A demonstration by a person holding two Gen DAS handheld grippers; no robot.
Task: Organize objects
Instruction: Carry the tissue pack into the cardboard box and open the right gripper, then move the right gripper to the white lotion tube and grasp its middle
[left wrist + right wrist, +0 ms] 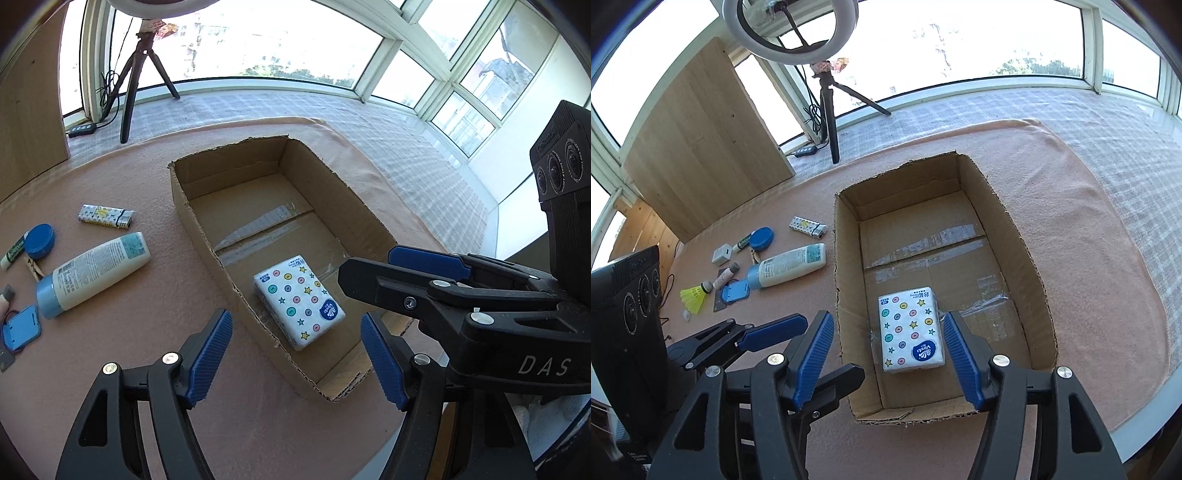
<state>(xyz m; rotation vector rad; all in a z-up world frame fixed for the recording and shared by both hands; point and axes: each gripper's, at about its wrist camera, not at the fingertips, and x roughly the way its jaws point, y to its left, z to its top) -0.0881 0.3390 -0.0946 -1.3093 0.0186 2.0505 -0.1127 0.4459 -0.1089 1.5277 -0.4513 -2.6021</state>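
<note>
An open cardboard box (192,221) (1030,280) sits on a pink cloth. A white tissue pack with coloured dots and stars (299,302) (910,328) lies flat on its floor near the front. My left gripper (295,332) is open and empty above the box's near left wall. My right gripper (886,339) is open and empty above the pack. It also shows in the left wrist view (406,273). Left of the box lie a lotion bottle (92,273) (788,266), a lighter (105,216) (808,226) and a blue round lid (40,240) (761,238).
More small items lie on the left: a lip balm (742,242), a white adapter (721,254), a yellow shuttlecock (694,295), a blue square case (20,326) (735,291). A ring-light tripod (827,110) and a wooden board (701,147) stand behind. The table edge (1126,424) is near right.
</note>
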